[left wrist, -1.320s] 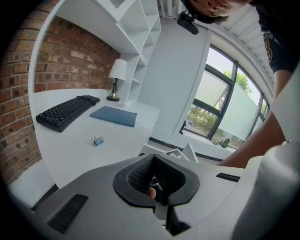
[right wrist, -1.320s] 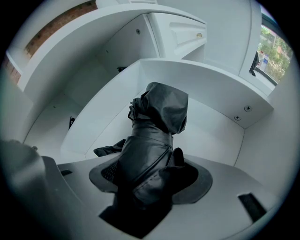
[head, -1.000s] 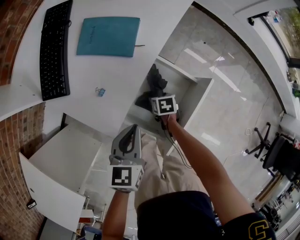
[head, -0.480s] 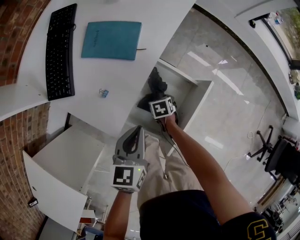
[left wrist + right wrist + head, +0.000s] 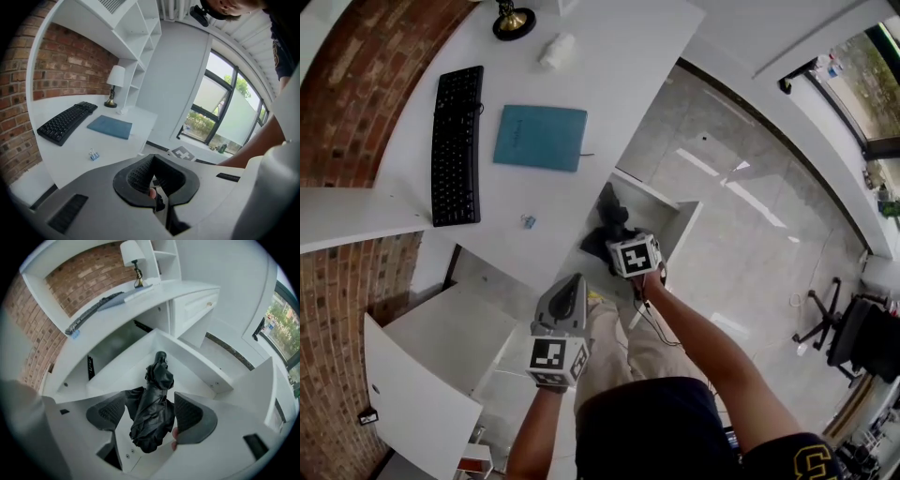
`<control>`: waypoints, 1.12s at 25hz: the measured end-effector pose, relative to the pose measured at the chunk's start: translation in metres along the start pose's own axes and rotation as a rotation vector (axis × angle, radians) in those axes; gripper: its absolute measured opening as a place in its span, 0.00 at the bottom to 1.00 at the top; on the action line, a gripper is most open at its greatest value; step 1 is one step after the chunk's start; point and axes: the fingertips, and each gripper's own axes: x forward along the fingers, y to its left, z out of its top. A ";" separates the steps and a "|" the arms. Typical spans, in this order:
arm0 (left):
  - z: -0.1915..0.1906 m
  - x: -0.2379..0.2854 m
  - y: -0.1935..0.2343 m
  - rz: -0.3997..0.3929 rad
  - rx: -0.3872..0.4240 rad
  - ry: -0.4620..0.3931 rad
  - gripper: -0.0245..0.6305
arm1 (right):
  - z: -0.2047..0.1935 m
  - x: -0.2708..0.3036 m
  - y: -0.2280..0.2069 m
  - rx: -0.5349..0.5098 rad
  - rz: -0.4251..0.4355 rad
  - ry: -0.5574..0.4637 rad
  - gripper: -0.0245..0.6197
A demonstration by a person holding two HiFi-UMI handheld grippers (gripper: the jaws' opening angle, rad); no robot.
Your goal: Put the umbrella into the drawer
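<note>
White desk (image 5: 609, 66), brick wall (image 5: 356, 103) behind – umbrella (image 5: 152, 420) in drawer (image 5: 190, 357) between right fingers (image 5: 190, 416), just opening – left fingers (image 5: 140, 176) closed.

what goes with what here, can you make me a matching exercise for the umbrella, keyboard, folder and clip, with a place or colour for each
Things:
1 umbrella
2 keyboard
3 folder
4 clip

Descriptions:
A teal, flat on the desk
B small and blue, near the desk's front edge
C black, lying in the open drawer
D black, on the desk beside the brick wall

Pairs: 1-C, 2-D, 3-A, 4-B
</note>
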 end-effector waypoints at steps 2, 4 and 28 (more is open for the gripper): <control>0.008 -0.012 -0.011 -0.003 -0.012 -0.002 0.06 | 0.012 -0.031 0.009 -0.010 0.024 -0.065 0.53; 0.014 -0.024 -0.023 -0.011 -0.010 0.007 0.06 | 0.019 -0.064 0.013 -0.030 0.023 -0.129 0.43; 0.194 -0.089 -0.047 -0.043 0.344 -0.280 0.06 | 0.084 -0.407 0.059 -0.396 -0.195 -0.899 0.04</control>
